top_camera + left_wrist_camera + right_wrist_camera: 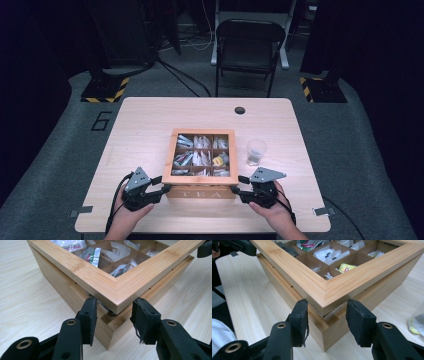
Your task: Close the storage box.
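High view: a wooden tea box [202, 192] with "TEA" on its front sits on the pale wood surface [145, 120], and a gripper stands at each of its two near corners. Left gripper [162, 190] meets the box's near left corner, right gripper [239, 191] the near right one, each held by a hand [131, 212] coming in from the bottom edge. Just beyond the right gripper, beside the box, stands a clear plastic cup [256, 152].

Left gripper view: the jaws straddle the corner of the framed lid [117, 293], one black pad [90, 315] against each side, just under the lid's edge. A narrow gap shows between lid and box body right ahead of the gripper [113, 315]; whether the pads actually press the wood cannot be told. Behind the lid's frame lie compartments with tea sachets [93, 256].

Right gripper view: the jaws stand at a middling spread around the other corner of the lid [324, 295], pads close to the wood on both sides of the gripper [325, 315], with the lid slightly lifted off the body there. A yellow sachet [345, 267] lies in the compartment nearest this gripper.
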Demonstrator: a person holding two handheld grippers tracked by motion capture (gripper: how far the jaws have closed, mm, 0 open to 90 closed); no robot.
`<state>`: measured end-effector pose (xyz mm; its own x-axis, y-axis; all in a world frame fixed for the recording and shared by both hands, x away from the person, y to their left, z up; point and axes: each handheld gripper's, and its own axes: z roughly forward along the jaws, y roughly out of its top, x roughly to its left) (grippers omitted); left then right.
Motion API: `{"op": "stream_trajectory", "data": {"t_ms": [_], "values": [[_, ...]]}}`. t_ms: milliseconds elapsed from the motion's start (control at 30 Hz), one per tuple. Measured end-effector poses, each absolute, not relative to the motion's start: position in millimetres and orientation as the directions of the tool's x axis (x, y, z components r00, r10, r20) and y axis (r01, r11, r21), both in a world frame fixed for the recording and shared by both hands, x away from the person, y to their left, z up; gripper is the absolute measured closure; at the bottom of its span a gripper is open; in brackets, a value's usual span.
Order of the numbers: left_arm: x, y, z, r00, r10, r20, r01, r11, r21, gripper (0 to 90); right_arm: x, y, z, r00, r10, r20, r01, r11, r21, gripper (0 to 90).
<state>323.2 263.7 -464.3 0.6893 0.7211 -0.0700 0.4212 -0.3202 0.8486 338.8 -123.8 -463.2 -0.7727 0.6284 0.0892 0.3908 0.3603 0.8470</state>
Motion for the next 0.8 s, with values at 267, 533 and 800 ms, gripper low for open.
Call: {"op": "stream_trajectory", "data": {"t_ms": [267,533,800], "values": [[318.7,266.6,-465.8,0.695,0.716,-0.060,0.435,-0.353,0.829,55.4,332.7,-124.3,-463.2,-0.774,0.629,0.069,0.391,0.389,0.834,50.5],[316.5,276.7,-462.7,0.685,0.725,-0.074,0.438,-0.329,0.836,53.1,332.4,-132.3,-464.1,-0.765,0.636,0.099,0.408,0.360,0.839,49.7],[318.0,281.6,-460.9,0.670,0.738,-0.085,0.442,-0.303,0.844,52.2,333.4,-135.8,-459.8,-0.758,0.644,0.107,0.409,0.340,0.847,48.7]]}}
